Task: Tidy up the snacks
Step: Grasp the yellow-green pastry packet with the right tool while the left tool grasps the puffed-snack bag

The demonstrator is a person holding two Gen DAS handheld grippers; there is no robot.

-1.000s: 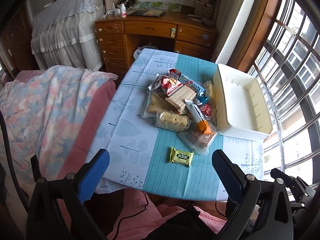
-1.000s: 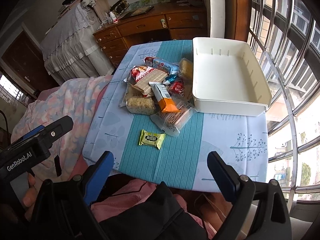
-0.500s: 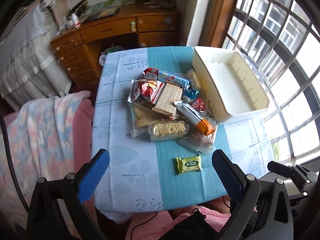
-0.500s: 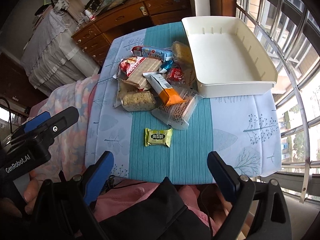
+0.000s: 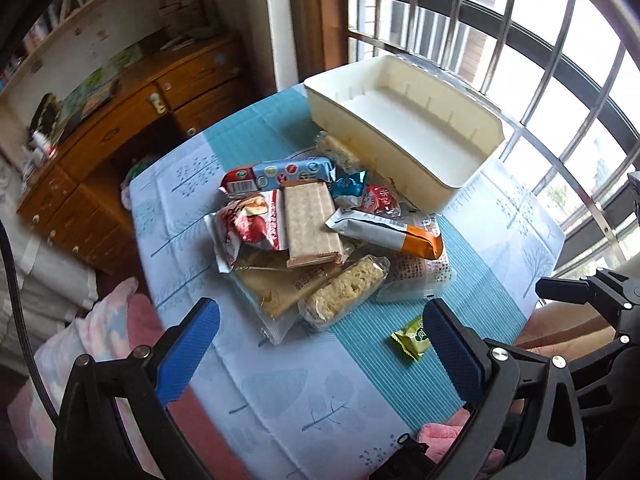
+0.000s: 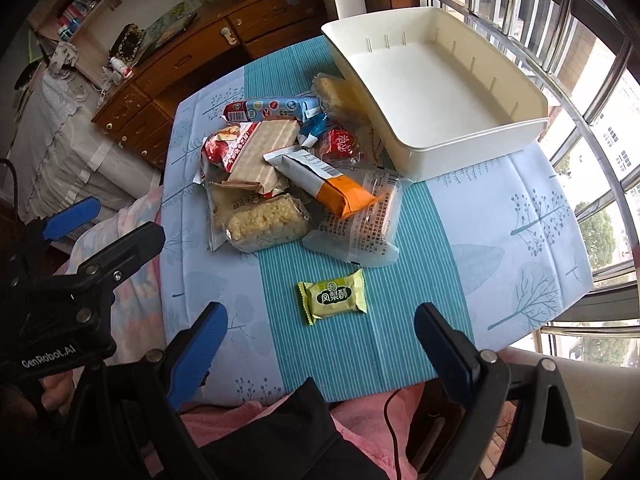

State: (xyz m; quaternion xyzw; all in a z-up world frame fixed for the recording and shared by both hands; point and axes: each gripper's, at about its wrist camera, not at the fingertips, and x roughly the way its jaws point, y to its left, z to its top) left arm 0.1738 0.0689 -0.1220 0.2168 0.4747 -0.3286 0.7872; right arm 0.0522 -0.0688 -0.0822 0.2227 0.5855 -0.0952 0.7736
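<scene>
Both grippers hover above the near edge of the table [image 6: 520,216], which is covered with a blue and teal tree-print cloth. The left gripper [image 5: 320,344] has its blue-padded jaws spread wide, holding nothing; the right gripper [image 6: 320,340] is likewise wide apart and holds nothing. A heap of snacks sits mid-table: a puffed rice bar [image 6: 266,220] in clear wrap at the near side, an orange-tipped grey packet [image 6: 320,178] lying across the top, a wafer pack [image 6: 262,150] over a red-and-white bag [image 6: 218,146], a long blue biscuit roll [image 6: 276,108] at the far side, and a clear printed bag [image 6: 362,216] at the near right. A small green pastry packet [image 6: 334,295] lies apart from the heap, flat on the teal stripe, nearest the right gripper. A white plastic bin [image 6: 472,148] stands at the far right by the window, its long wall touching the heap.
</scene>
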